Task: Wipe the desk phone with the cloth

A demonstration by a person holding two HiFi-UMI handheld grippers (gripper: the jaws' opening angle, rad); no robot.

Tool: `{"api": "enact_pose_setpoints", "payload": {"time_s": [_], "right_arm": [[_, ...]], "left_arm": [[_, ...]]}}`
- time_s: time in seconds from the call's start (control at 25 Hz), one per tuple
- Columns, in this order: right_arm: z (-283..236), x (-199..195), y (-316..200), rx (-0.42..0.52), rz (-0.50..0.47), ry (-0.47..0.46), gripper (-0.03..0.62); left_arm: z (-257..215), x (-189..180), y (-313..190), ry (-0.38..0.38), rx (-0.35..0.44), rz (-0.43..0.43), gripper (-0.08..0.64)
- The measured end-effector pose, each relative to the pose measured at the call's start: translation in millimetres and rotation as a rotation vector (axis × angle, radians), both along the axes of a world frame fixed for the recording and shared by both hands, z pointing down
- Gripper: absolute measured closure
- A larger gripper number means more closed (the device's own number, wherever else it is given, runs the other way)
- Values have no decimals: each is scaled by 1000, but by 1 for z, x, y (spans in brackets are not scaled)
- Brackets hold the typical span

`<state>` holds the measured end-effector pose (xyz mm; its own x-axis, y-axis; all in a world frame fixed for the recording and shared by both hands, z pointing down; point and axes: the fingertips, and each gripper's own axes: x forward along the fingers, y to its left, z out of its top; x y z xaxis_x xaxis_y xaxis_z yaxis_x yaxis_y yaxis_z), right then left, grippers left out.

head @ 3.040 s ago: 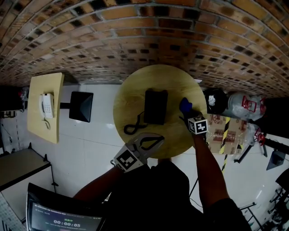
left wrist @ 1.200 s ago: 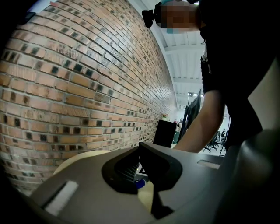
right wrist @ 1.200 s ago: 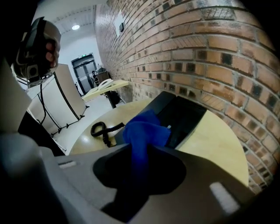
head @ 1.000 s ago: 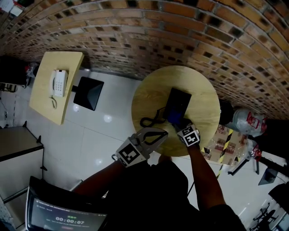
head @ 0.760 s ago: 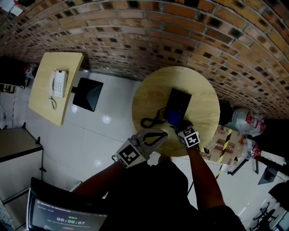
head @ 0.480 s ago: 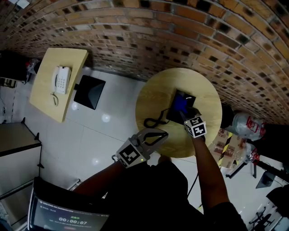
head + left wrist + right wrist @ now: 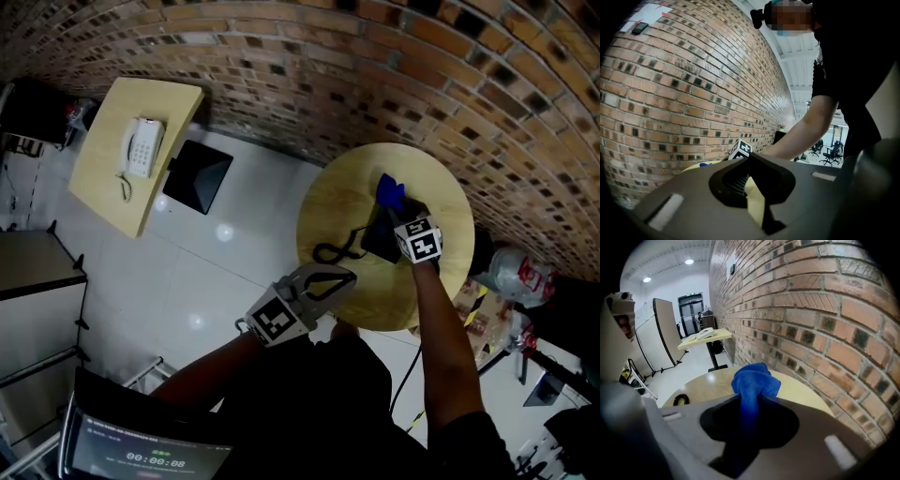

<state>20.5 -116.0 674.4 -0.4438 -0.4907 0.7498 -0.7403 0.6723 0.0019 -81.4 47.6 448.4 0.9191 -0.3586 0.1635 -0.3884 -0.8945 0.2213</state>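
Observation:
In the head view a black desk phone (image 7: 377,244) lies on the round wooden table (image 7: 330,208), partly hidden under my right gripper (image 7: 395,208). That gripper is shut on a bunched blue cloth (image 7: 389,191), which sits over the phone's far end. From the right gripper view the cloth (image 7: 754,381) sticks up from between the jaws above the tabletop (image 7: 717,380). The phone's coiled cord (image 7: 334,251) trails to the left. My left gripper (image 7: 343,276) hangs shut and empty at the table's near edge; in its own view the left gripper (image 7: 750,161) has its jaws together.
The brick wall (image 7: 309,75) runs close behind the table. A rectangular wooden table (image 7: 108,187) at the far left carries a white phone (image 7: 142,147), with a black chair (image 7: 198,175) beside it. Cylinders and boxes (image 7: 514,267) stand right of the round table.
My right gripper has carried the cloth from the phone's near end to its far end, towards the wall. The left gripper stays where it was.

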Motion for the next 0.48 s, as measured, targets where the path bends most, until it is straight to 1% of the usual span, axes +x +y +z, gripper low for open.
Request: {"api": "enact_pose_setpoints", "payload": {"time_s": [0.2,0.48], "right_arm": [[13,-16,42,-41,-40,5,495],[42,-42,110,-114,-92,-3,495]], "left_arm": [[1,0,-3,9,-4,-6,575],[3,9,-1,7,-10,29,575]]}}
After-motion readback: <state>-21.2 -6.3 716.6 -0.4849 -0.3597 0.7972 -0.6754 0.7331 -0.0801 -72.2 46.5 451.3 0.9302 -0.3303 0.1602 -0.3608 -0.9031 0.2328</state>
